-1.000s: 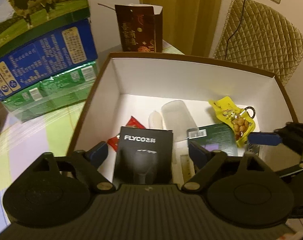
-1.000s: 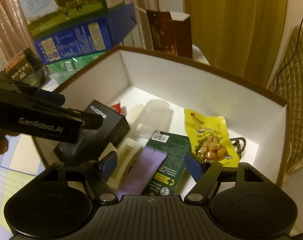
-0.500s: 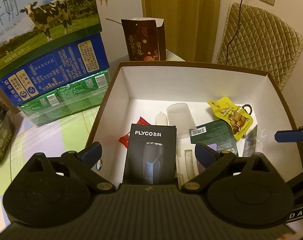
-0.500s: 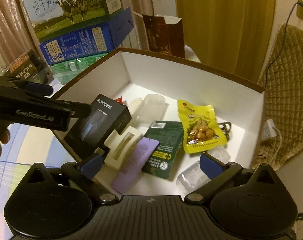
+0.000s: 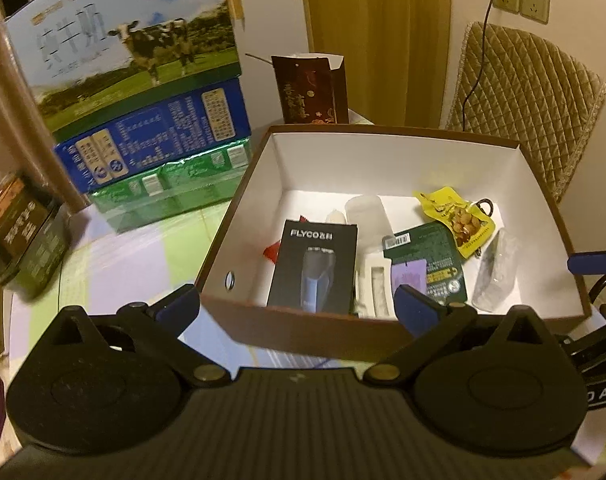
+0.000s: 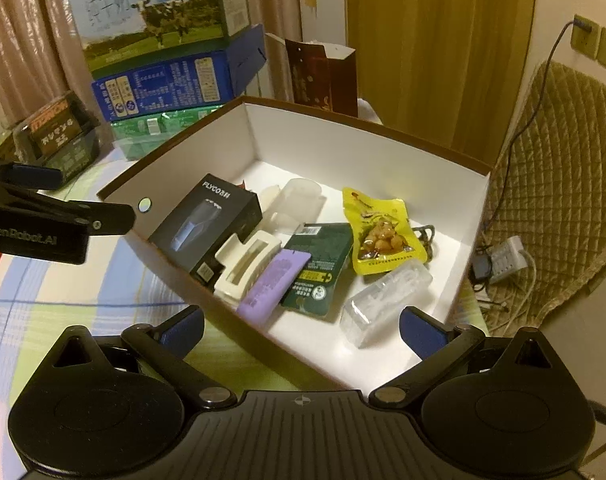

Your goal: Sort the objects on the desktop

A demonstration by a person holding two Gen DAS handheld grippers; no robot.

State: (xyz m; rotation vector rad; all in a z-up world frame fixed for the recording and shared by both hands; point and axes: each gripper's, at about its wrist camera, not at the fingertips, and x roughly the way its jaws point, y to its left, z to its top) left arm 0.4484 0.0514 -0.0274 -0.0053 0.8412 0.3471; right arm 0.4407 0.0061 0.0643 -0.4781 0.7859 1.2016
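Note:
A brown box with white inside [image 5: 239, 208] holds the sorted items. A black FLYCO carton [image 5: 315, 264] leans at its near left. Beside it lie a cream clip [image 5: 377, 284], a purple sachet [image 5: 409, 276], a green packet [image 5: 427, 256], a yellow snack bag [image 5: 459, 220] and a clear plastic case [image 6: 387, 300]. My left gripper [image 5: 299, 306] hovers before the box's near wall, its jaws opening with nothing between them. My right gripper [image 6: 303, 332] hangs over the near right corner, wide open and empty, above the clear case.
Stacked milk cartons [image 5: 143, 92] and a dark tin [image 5: 19, 236] stand left of the box on the striped tablecloth. A brown paper bag [image 5: 311, 88] stands behind it. A quilted chair [image 5: 523, 100] and a power strip [image 6: 507, 256] are on the right.
Both grippers have drawn back and up out of the box, and their jaws have widened. The FLYCO carton stays behind in the box, and the clear case now lies in the near right corner.

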